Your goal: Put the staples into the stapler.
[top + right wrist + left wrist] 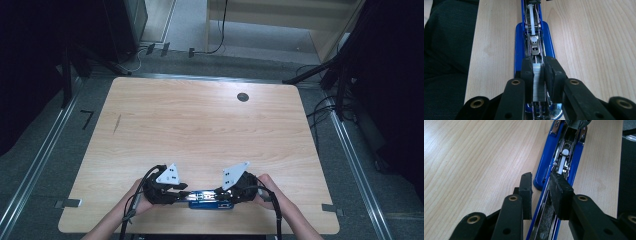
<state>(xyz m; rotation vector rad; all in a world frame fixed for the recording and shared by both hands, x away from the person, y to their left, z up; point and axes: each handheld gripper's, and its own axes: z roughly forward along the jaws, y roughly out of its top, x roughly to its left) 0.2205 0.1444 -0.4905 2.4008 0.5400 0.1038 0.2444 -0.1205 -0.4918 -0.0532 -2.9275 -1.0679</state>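
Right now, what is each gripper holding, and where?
Right gripper pinches a strip of staples by its long sides, over the open stapler. Left gripper clamps the stapler's opened metal arm by its sides.

Blue stapler (517,47) with silver metal channel and white pusher (531,20). Silver-grey staple strip (539,82), finely ribbed. Black grippers, left (540,195) and right (539,75), with brass-coloured rivets. Light wood-grain table (200,120), one dark round spot (243,97).
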